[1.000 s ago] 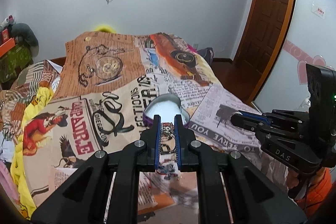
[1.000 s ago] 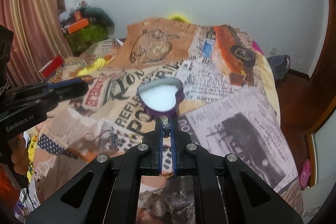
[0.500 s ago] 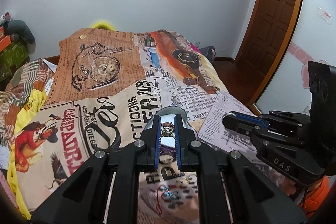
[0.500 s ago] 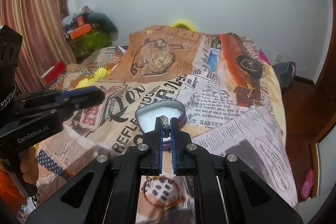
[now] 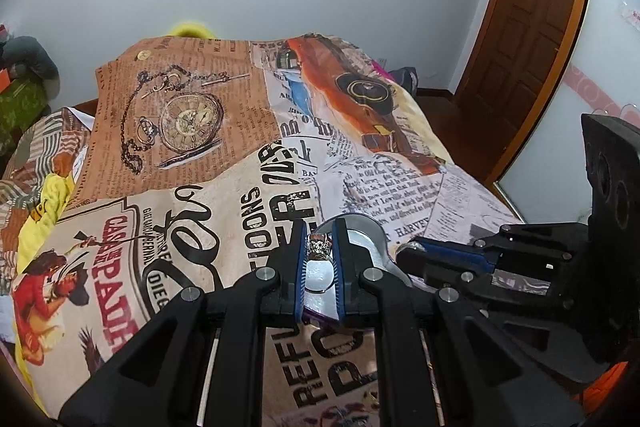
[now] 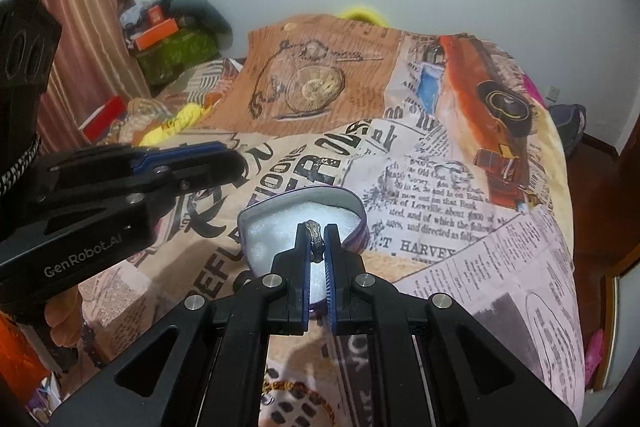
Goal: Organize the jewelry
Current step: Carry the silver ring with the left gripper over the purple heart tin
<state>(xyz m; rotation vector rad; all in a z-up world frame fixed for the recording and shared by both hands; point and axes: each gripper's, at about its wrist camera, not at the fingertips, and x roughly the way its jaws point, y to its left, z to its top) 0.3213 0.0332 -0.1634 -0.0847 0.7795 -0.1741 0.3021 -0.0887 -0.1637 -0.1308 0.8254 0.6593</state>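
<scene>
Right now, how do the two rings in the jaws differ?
The left gripper holds a wide, ornate ring with a bulky patterned top; the right gripper pinches a slim ring, seen edge-on. Both are metallic, clamped at the fingertips, over the heart-shaped box.

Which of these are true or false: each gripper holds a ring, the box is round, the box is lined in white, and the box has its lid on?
1. Each gripper holds a ring. True: the left gripper pinches an ornate ring, the right gripper a plain band.
2. The box is round. False: the box is heart-shaped.
3. The box is lined in white. True: white padding fills it.
4. The box has its lid on. False: it lies open on the bedspread, with no lid in view.
</scene>
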